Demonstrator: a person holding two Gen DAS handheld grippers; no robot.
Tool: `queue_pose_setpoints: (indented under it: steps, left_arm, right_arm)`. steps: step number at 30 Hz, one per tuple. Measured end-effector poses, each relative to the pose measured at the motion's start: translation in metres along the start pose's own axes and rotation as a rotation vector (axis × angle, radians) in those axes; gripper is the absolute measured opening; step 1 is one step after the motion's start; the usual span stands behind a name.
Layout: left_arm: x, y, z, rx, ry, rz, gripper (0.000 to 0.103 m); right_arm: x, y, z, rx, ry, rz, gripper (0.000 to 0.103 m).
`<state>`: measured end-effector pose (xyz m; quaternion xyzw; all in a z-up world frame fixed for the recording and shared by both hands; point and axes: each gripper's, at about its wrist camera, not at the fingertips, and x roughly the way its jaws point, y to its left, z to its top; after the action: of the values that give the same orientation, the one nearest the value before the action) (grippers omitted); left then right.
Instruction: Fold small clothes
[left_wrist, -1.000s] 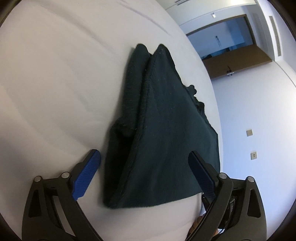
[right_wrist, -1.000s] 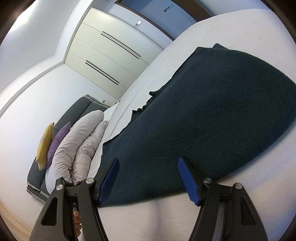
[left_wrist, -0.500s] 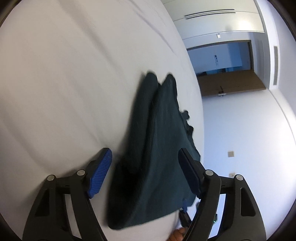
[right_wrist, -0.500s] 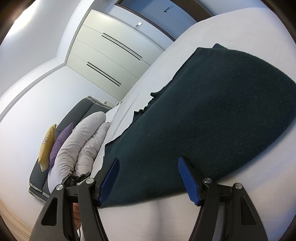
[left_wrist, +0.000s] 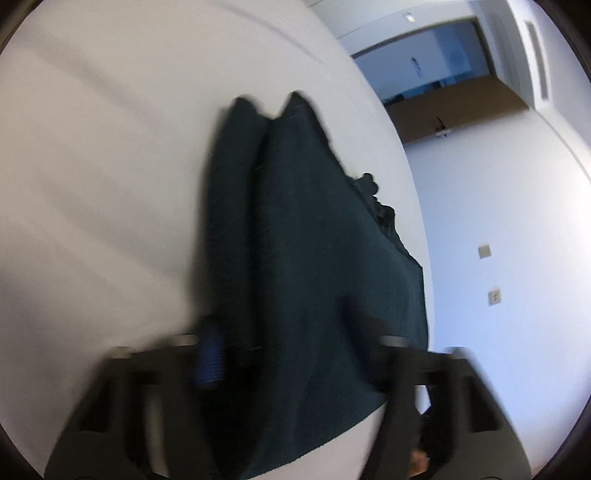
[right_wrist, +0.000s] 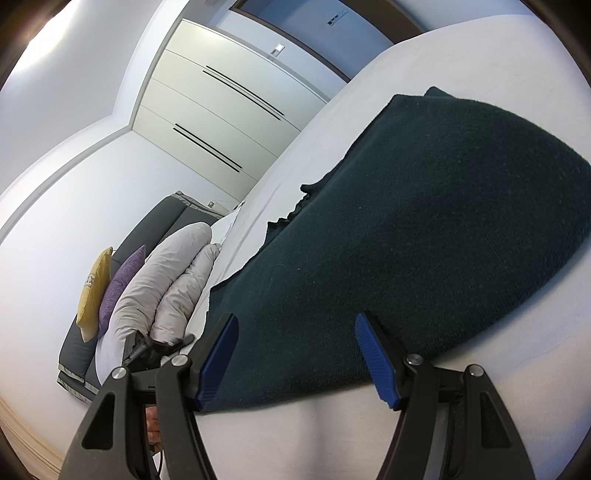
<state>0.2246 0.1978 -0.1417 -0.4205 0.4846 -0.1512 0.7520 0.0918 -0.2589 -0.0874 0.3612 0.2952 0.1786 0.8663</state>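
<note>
On the bed, at the cloth's near edge:
Left gripper (left_wrist: 291, 354): jaws closing, blurred; the cloth's (left_wrist: 317, 258) near edge lies between them; grip cannot be told.
Right gripper (right_wrist: 295, 354): jaws wide apart, over the cloth's (right_wrist: 406, 240) near hem, holding nothing.
Cloth: dark green, folded, flat on the white bed (right_wrist: 498, 406).
Far left: grey duvet (right_wrist: 162, 280), purple cushion (right_wrist: 122, 280) and yellow cushion (right_wrist: 94, 288) on a dark sofa (right_wrist: 155, 225).
Beyond: white wardrobe (right_wrist: 207, 110).
</note>
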Motion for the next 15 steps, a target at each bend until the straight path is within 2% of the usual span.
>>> queue_pose_setpoints:
  steps: [5, 12, 15]
  left_arm:
    - [0.005, 0.016, -0.002, -0.089, -0.006, -0.066, 0.026]
    - [-0.003, 0.022, -0.008, -0.131, -0.047, -0.086, 0.018]
    - [-0.02, 0.013, -0.014, -0.094, -0.092, -0.063, 0.016]
  right_arm:
    - [0.0, 0.0, 0.0, 0.001, -0.001, 0.001, 0.069]
    - [0.0, 0.0, 0.0, 0.002, -0.001, 0.002, 0.069]
    - [0.002, 0.003, 0.002, 0.003, 0.018, -0.006, 0.069]
